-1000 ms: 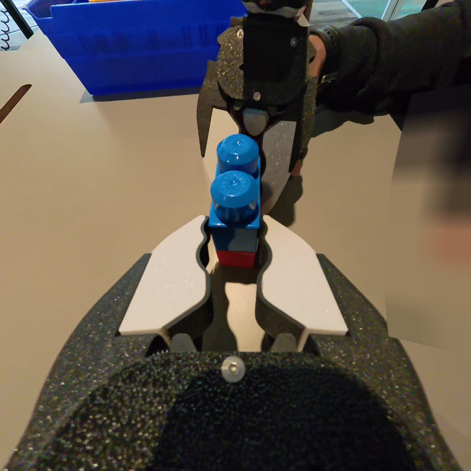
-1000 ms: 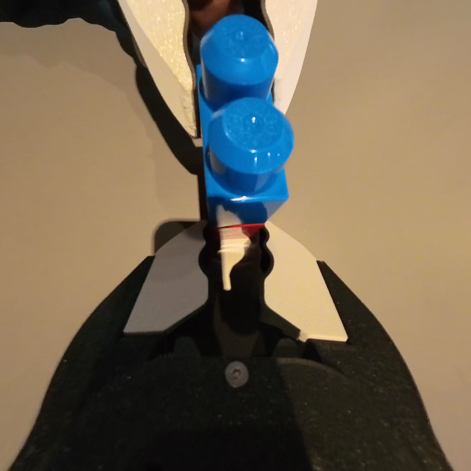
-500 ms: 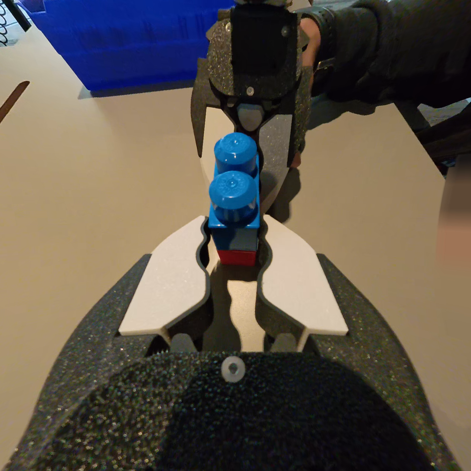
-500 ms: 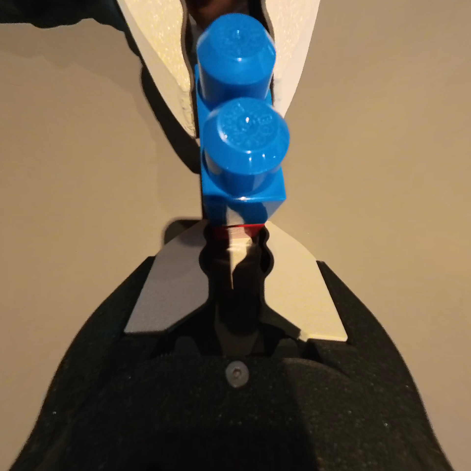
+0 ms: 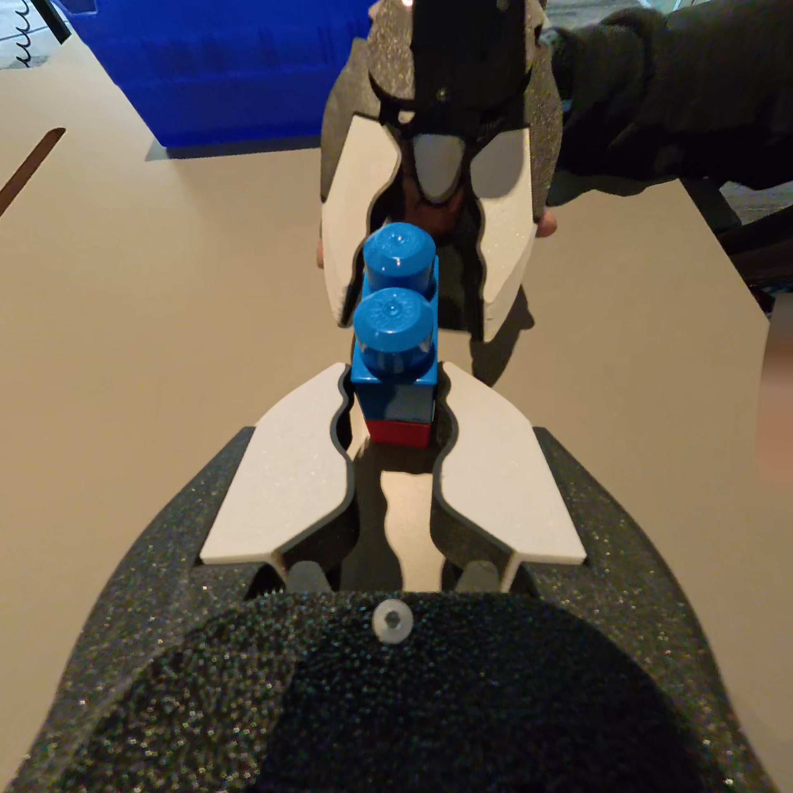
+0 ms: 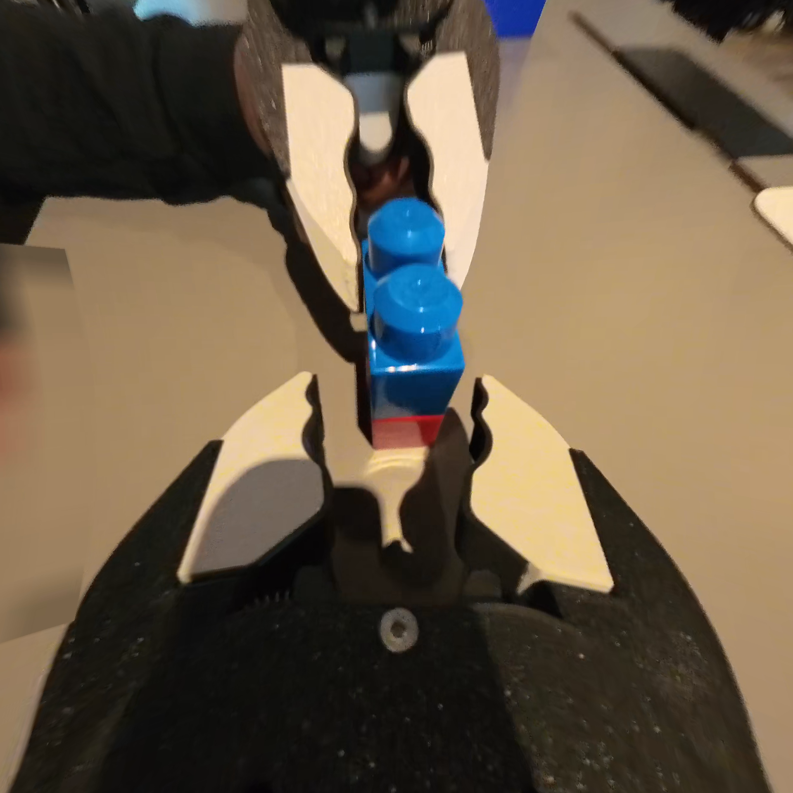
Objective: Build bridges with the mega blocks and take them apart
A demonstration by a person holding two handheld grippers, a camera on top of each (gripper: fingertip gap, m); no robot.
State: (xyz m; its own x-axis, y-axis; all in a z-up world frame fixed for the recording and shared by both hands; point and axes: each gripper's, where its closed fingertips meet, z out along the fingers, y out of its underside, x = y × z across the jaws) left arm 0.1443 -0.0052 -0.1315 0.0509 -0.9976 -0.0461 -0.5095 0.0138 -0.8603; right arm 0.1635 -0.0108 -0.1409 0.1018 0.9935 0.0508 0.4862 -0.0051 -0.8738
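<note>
A blue two-stud block sits on top of a red block, low on the tan table. My left gripper is shut on the near end of this stack, its white fingers pressed against the block's sides. My right gripper faces it from the far side with its jaws open, astride the far stud. In the right wrist view the right gripper is open, with gaps on both sides of the blue block and the red block. The left gripper holds the far end.
A blue plastic bin stands at the back of the table. A dark slot marks the table's left side. A person's dark sleeve reaches in behind the right gripper. A dark strip lies at the right. Left and right tips are no more than a few centimetres apart.
The right gripper has opened, let go of the blue block and drawn back a little. The left gripper stays shut on the stack, which has hardly moved.
</note>
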